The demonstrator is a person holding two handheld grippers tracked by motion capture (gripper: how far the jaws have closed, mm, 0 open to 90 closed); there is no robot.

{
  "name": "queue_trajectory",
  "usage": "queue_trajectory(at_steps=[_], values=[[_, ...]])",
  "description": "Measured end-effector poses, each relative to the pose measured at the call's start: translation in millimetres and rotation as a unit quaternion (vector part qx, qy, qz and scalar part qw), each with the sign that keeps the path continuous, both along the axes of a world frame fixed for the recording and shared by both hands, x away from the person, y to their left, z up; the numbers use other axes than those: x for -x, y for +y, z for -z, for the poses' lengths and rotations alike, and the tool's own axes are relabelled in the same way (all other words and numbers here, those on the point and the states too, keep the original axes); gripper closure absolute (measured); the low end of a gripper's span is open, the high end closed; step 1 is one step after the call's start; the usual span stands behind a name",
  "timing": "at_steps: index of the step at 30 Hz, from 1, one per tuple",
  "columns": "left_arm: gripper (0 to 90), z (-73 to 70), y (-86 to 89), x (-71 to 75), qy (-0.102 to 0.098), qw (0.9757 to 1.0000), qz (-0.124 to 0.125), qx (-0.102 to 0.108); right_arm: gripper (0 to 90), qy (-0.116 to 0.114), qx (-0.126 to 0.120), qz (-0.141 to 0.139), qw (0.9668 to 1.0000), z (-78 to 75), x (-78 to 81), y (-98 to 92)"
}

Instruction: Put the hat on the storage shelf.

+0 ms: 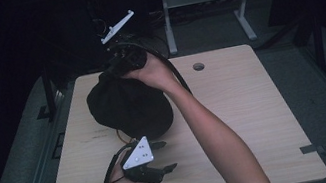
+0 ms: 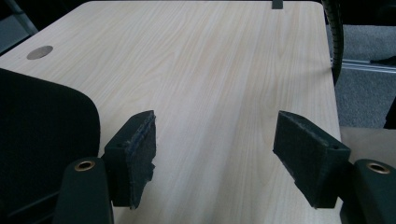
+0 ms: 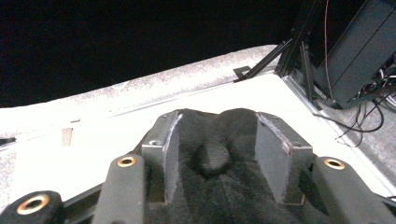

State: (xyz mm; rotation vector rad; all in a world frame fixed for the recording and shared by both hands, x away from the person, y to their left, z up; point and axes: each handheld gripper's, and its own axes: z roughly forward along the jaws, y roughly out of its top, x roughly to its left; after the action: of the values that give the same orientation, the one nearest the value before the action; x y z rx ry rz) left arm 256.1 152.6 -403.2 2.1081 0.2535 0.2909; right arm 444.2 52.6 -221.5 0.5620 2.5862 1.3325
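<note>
A black cloth bag (image 1: 128, 105) lies bunched up on the left half of the wooden table (image 1: 245, 107). My right gripper (image 1: 116, 70) reaches across to the bag's far top end. In the right gripper view a gathered fold of the bag (image 3: 215, 158) sits between the spread jaws of the right gripper (image 3: 217, 126), whose pads do not squeeze it. Near the front edge, my left gripper (image 1: 166, 156) points right with nothing between its jaws. In the left gripper view the left gripper (image 2: 215, 135) stands wide over bare wood, with the bag (image 2: 42, 130) at its left.
A round cable hole (image 1: 198, 66) sits near the table's far edge. Behind the table stands another desk's grey frame (image 1: 244, 16) on dark carpet. The right gripper's cable (image 2: 334, 32) hangs past the table's right edge. The table's right half is bare wood.
</note>
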Motion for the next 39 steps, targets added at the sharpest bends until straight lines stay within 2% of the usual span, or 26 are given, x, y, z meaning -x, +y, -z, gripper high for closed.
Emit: queue_trajectory(at_steps=[3, 4, 8, 12, 18, 24, 25, 30, 34, 39], values=[[29.3, -0.4, 1.2, -0.3, -0.001, 1.0000, -0.002, 0.000, 42.3, 0.000, -0.010, 0.000, 1.0000, 0.0, -0.4, -6.2], [29.2, -0.9, 2.1, -0.5, -0.001, 1.0000, -0.002, -0.002, 40.1, 0.004, -0.026, -0.001, 0.9996, -0.2, 0.0, -13.3], [29.0, -0.3, 4.6, -1.9, -0.001, 1.0000, -0.005, -0.004, 37.7, 0.008, -0.034, 0.003, 0.9994, 0.0, 1.7, -23.3], [28.1, 1.3, 4.6, -3.1, 0.009, 0.9999, -0.012, 0.003, 33.9, 0.010, -0.040, 0.004, 0.9992, 2.1, 4.0, -34.8], [27.5, 2.7, 4.8, -3.4, 0.010, 0.9999, -0.013, 0.001, 31.7, 0.014, -0.061, 0.013, 0.9980, 1.8, 12.1, -56.2], [27.3, 3.8, 5.4, -5.1, 0.018, 0.9997, -0.015, 0.008, 29.2, 0.017, -0.064, 0.023, 0.9975, 3.7, 15.3, -76.5], [27.2, 3.7, 5.2, -5.1, 0.017, 0.9997, -0.015, 0.007, 28.8, 0.025, -0.066, 0.026, 0.9972, 3.6, 16.4, -79.5], [27.1, 4.9, 3.3, -4.8, 0.017, 0.9997, -0.014, 0.006, 28.5, 0.020, -0.065, 0.033, 0.9972, 5.0, 20.5, -92.5], [27.0, 5.4, 2.7, -3.9, 0.018, 0.9998, -0.012, 0.003, 27.2, 0.025, -0.064, 0.039, 0.9969, 6.6, 24.3, -104.5], [26.8, 6.3, 4.3, -4.5, 0.020, 0.9997, -0.015, 0.003, 27.1, 0.022, -0.072, 0.051, 0.9959, 11.8, 32.6, -126.4]])
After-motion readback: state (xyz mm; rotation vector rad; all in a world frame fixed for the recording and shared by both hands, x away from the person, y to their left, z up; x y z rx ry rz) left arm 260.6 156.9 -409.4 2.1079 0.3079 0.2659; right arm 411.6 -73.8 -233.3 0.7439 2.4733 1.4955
